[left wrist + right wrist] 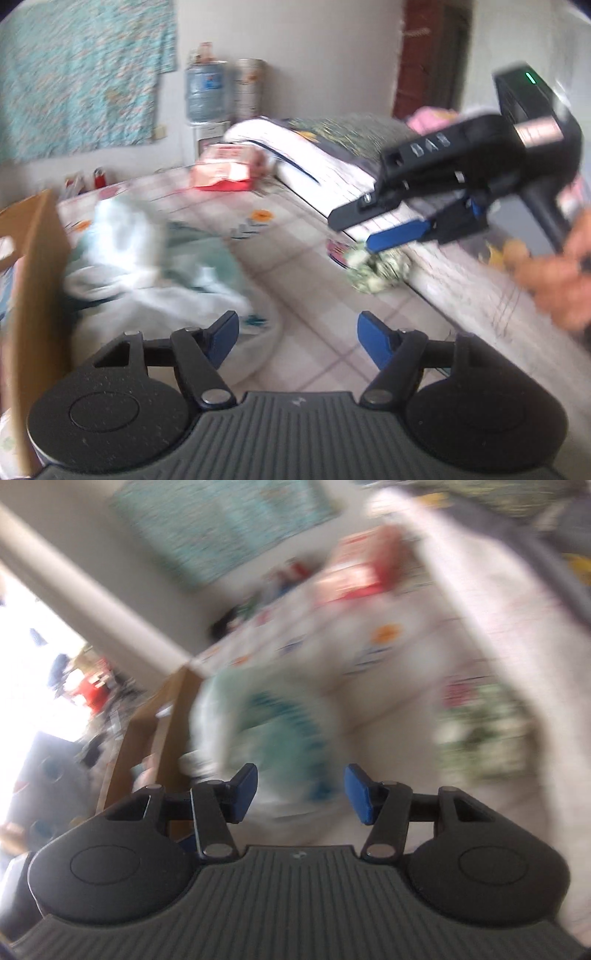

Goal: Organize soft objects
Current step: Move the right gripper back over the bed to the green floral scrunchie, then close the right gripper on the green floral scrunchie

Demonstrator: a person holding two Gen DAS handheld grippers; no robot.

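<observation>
The left tool (297, 338) hangs spread and empty above a flowered bed cover (295, 236); the right tool (300, 794), also spread with nothing between its blue pads, shows in the left view reaching from the right. Just ahead of both lies a crumpled white-and-teal cloth (147, 258), touching a cardboard box (33, 295) at the left; a small green patterned bundle (376, 269) sits apart, near the bedding's edge. Both views are blurred; best to steady first, then pinch a thick fold, not a loose edge.
</observation>
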